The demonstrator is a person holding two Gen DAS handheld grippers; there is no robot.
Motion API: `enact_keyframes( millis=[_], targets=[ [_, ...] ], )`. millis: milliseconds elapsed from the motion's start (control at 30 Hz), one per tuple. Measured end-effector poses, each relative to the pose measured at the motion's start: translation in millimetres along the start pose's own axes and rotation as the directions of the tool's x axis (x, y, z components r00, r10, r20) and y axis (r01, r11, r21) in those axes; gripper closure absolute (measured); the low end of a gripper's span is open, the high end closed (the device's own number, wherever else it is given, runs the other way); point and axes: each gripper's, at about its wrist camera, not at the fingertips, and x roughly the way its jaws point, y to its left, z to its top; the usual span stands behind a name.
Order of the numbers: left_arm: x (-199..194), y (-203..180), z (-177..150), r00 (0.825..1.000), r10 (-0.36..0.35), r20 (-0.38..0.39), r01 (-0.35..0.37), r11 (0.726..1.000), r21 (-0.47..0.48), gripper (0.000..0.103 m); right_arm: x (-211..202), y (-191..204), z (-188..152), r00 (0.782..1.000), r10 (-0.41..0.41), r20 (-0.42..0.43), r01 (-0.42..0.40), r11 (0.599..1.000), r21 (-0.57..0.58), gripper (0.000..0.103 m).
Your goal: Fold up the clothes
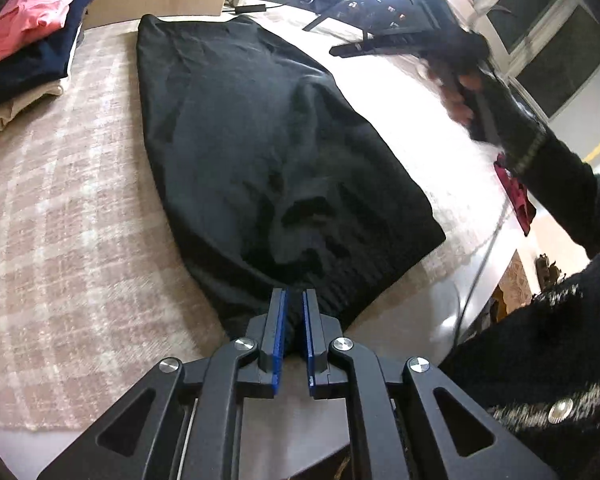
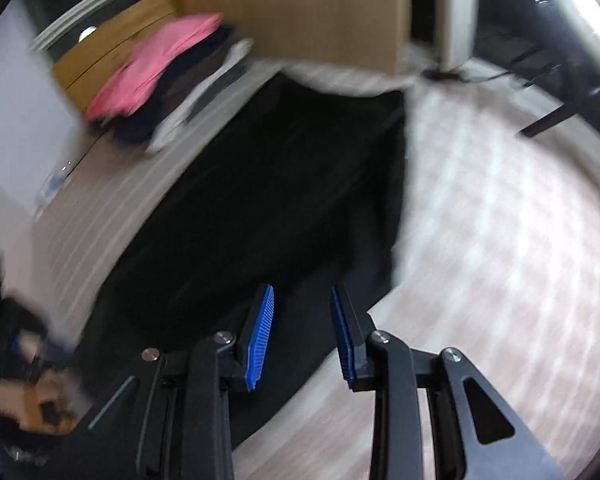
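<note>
A black garment lies spread lengthwise on a pink plaid cloth. My left gripper is shut on the garment's near hem, with fabric pinched between the blue pads. In the left wrist view the right gripper is held in the air at the far right, blurred. In the right wrist view the same black garment lies below, and my right gripper is open and empty above its near edge. That view is motion-blurred.
A stack of folded clothes, pink on top of navy and beige, sits at the far left, also in the right wrist view. A cardboard box stands behind. A dark desk frame stands at the right.
</note>
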Motion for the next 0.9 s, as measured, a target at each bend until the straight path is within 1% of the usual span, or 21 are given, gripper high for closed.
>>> enact_keyframes(
  millis=[33, 100, 167, 200, 233, 267, 367, 400, 433, 467, 500, 533, 600, 700, 800, 833, 900],
  targets=[
    [0, 0, 1, 1.0, 0.009, -0.001, -0.009, 1.0, 0.003, 0.097, -1, 12, -11, 1.0, 0.023, -0.015, -0.023, 1.0, -0.009, 0.074],
    [-2, 2, 4, 1.0, 0.022, 0.008, -0.022, 1.0, 0.006, 0.097, -3, 18, -26, 0.999, -0.014, -0.033, 0.013, 1.0, -0.02, 0.074],
    [-1, 3, 11, 1.0, -0.001, 0.017, 0.001, 1.0, 0.011, 0.095, -5, 25, -42, 0.998, -0.05, -0.049, 0.049, 0.998, -0.031, 0.074],
    [3, 3, 12, 1.0, -0.006, 0.003, 0.006, 1.0, 0.025, 0.092, -7, 29, -50, 0.996, -0.069, -0.058, 0.067, 0.997, -0.037, 0.074],
    [8, 0, 11, 1.0, -0.011, -0.024, 0.012, 0.999, 0.045, 0.091, -8, 32, -58, 0.994, -0.087, -0.066, 0.084, 0.996, -0.043, 0.076],
    [14, -4, 10, 0.999, -0.016, -0.051, 0.019, 0.998, 0.065, 0.091, -9, 35, -65, 0.992, -0.105, -0.074, 0.102, 0.994, -0.049, 0.076],
    [-2, 0, 5, 0.999, -0.017, -0.045, 0.02, 0.998, 0.065, 0.091, -13, 46, -88, 0.983, -0.158, -0.094, 0.152, 0.986, -0.068, 0.074],
    [-11, 1, 2, 0.999, -0.02, -0.033, 0.022, 0.998, 0.054, 0.089, -22, 49, -92, 0.986, -0.147, -0.074, 0.142, 0.988, -0.068, 0.074],
    [-19, 2, -2, 1.0, -0.008, -0.025, 0.009, 0.998, 0.057, 0.087, -30, 57, -97, 0.991, -0.115, -0.063, 0.11, 0.991, -0.074, 0.072],
    [-26, 3, -7, 1.0, 0.005, -0.016, -0.004, 0.998, 0.061, 0.086, -37, 65, -102, 0.995, -0.085, -0.053, 0.08, 0.993, -0.083, 0.067],
    [-28, 1, -10, 1.0, 0.016, -0.02, -0.015, 0.997, 0.08, 0.085, -36, 76, -106, 0.995, -0.079, -0.059, 0.072, 0.991, -0.116, 0.065],
    [-28, -2, -13, 0.999, 0.022, -0.031, -0.019, 0.994, 0.106, 0.085, -35, 86, -110, 0.995, -0.074, -0.066, 0.063, 0.987, -0.148, 0.06],
    [-23, -6, -16, 0.998, 0.025, -0.057, -0.017, 0.991, 0.136, 0.085, -31, 106, -119, 0.995, -0.066, -0.08, 0.048, 0.976, -0.21, 0.059],
    [-12, -7, -14, 0.998, 0.02, -0.063, -0.009, 0.988, 0.157, 0.085, -14, 118, -126, 0.986, -0.131, -0.108, 0.096, 0.954, -0.285, 0.059],
    [-2, -8, -13, 0.997, 0.037, -0.066, -0.024, 0.983, 0.182, 0.085, -4, 118, -124, 0.982, -0.152, -0.116, 0.113, 0.95, -0.292, 0.059],
    [1, -9, -14, 0.997, 0.041, -0.069, -0.027, 0.982, 0.189, 0.085, -2, 119, -123, 0.981, -0.157, -0.118, 0.117, 0.948, -0.295, 0.059],
    [4, -8, -13, 0.997, 0.036, -0.072, -0.023, 0.983, 0.182, 0.085, -11, 134, -122, 0.986, -0.126, -0.108, 0.089, 0.949, -0.302, 0.059]
  ],
)
